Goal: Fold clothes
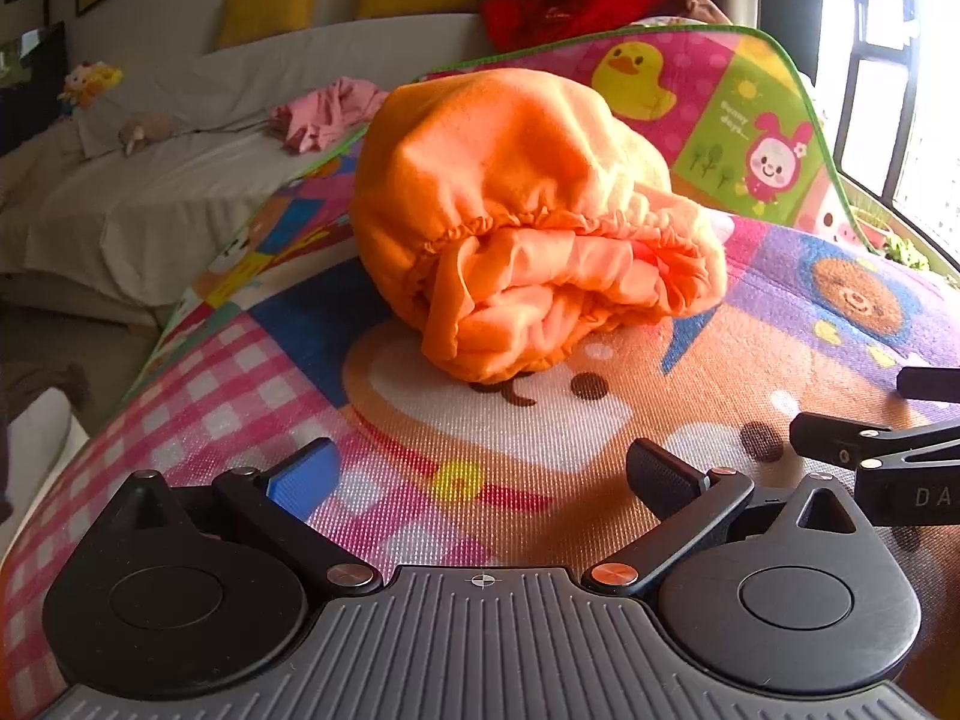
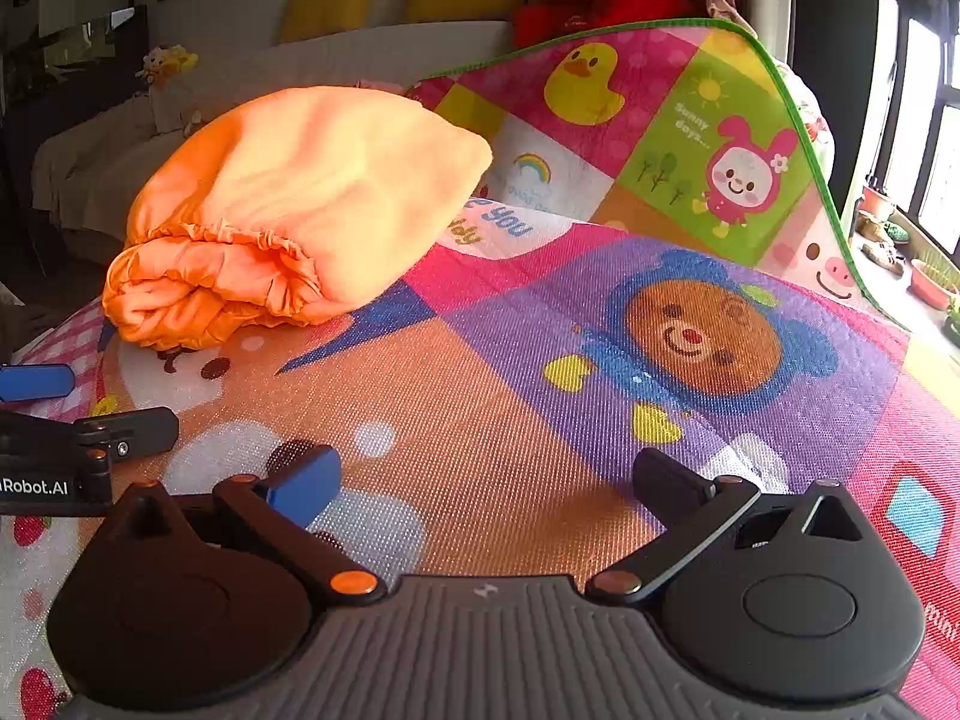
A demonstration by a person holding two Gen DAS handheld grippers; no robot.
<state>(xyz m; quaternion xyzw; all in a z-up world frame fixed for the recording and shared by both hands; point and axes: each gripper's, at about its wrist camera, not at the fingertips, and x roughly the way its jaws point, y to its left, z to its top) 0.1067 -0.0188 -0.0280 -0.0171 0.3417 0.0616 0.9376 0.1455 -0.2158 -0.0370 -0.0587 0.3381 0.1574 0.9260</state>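
On the cartoon-printed play mat lies the orange garment, folded into a thick bundle with its gathered elastic hem and the inner layers turned toward the cameras. It sits over the face of a bear drawn on the mat, ahead of both grippers and touching neither.

Left gripper: jaws spread wide, nothing between them, low over the mat with the bundle straight ahead. Its side shows at the left edge of the right wrist view, where the lettering "Robot.AI" can be read, the start cut off by the frame.

Right gripper: released as well, fingers wide apart and empty, with the bundle off to its upper left. Its body enters the left wrist view from the right and carries the letters "DA", the rest out of frame.

Beyond the bundle the mat's far edge curls up. A green panel there, beside a pink rabbit figure, reads "Sunny days...". Near the bundle, blue letters spell "you". Behind stand a sofa, yellow cushions and a pink cloth.
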